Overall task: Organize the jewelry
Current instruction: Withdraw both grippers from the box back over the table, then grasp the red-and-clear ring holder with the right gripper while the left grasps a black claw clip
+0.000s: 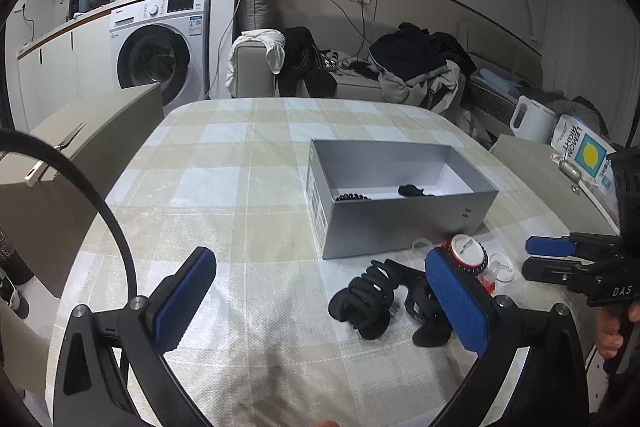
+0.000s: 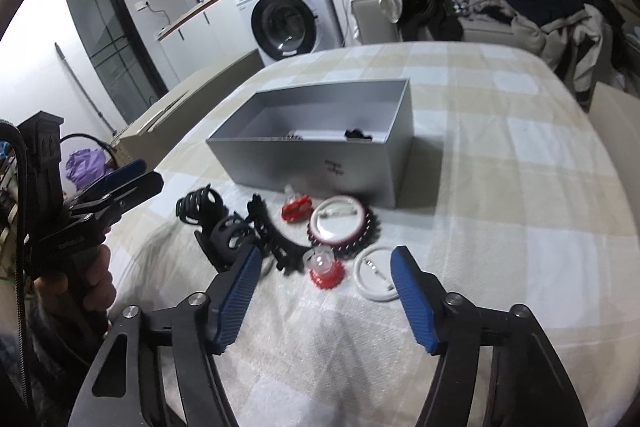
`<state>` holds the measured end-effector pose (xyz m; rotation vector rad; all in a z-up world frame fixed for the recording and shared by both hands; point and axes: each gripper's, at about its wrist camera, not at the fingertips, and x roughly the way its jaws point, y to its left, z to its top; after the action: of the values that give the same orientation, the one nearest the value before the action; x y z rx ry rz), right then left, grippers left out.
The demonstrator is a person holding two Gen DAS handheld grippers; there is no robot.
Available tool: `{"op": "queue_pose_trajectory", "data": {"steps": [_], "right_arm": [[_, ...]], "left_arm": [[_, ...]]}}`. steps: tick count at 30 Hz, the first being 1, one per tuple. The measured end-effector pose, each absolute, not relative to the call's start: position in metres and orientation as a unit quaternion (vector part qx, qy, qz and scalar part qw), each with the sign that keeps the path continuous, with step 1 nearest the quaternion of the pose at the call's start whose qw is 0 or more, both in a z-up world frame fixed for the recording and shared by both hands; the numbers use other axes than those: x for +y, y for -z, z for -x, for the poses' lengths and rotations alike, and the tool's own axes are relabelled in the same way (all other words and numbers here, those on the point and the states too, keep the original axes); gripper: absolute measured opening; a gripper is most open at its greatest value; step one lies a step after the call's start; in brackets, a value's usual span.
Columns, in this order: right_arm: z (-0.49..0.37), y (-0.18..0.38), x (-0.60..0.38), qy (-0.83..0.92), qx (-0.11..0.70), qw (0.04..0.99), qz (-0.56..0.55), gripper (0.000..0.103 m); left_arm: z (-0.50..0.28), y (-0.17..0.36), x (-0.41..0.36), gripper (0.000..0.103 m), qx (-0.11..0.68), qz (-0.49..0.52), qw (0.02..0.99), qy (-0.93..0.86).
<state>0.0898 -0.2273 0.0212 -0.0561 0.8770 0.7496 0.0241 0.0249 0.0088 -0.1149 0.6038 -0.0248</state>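
Observation:
An open grey box (image 1: pixel 400 223) (image 2: pixel 320 167) stands on the checked tablecloth with two dark items inside. In front of it lie black hair claws (image 1: pixel 372 299) (image 2: pixel 204 207), a black comb clip (image 2: pixel 272 231), a round badge with a beaded rim (image 2: pixel 340 223) (image 1: pixel 468 253), a red clip (image 2: pixel 296 209), a small red and clear piece (image 2: pixel 325 267) and a white ring (image 2: pixel 376 273). My left gripper (image 1: pixel 320 287) is open and empty, hovering just before the claws. My right gripper (image 2: pixel 326 275) is open and empty, above the red piece and the ring.
A beige chair back (image 1: pixel 80 155) stands at the table's left. A white kettle (image 1: pixel 532 119) and a lemon carton (image 1: pixel 584 151) sit at the right. A washing machine (image 1: pixel 160 51) and a sofa piled with clothes (image 1: pixel 416 67) lie beyond the table.

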Motion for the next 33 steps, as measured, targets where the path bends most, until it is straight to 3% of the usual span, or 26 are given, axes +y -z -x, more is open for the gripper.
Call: {"op": "queue_pose_trajectory", "data": {"steps": [7, 10, 18, 22, 30, 33], "right_arm": [[-0.093, -0.008, -0.222, -0.364, 0.432, 0.824, 0.032, 0.057], [-0.096, -0.005, -0.218, -0.368, 0.438, 0.820, 0.037, 0.048], [-0.098, 0.000, -0.208, -0.374, 0.440, 0.815, 0.050, 0.045], [-0.101, -0.001, -0.210, -0.373, 0.440, 0.816, 0.045, 0.037], [-0.099, 0.002, -0.204, -0.384, 0.444, 0.808, 0.053, 0.034], [-0.099, 0.003, -0.204, -0.380, 0.441, 0.811, 0.059, 0.028]], "left_arm": [[-0.026, -0.003, 0.030, 0.102, 0.312, 0.059, 0.948, 0.006], [-0.027, -0.001, 0.032, 0.102, 0.315, 0.063, 0.947, 0.008], [-0.029, 0.004, 0.033, 0.102, 0.329, 0.066, 0.942, 0.013], [-0.031, 0.004, 0.035, 0.102, 0.331, 0.074, 0.941, 0.013], [-0.032, 0.005, 0.031, 0.102, 0.334, 0.071, 0.940, 0.019], [-0.032, 0.005, 0.030, 0.102, 0.335, 0.067, 0.940, 0.017]]}}
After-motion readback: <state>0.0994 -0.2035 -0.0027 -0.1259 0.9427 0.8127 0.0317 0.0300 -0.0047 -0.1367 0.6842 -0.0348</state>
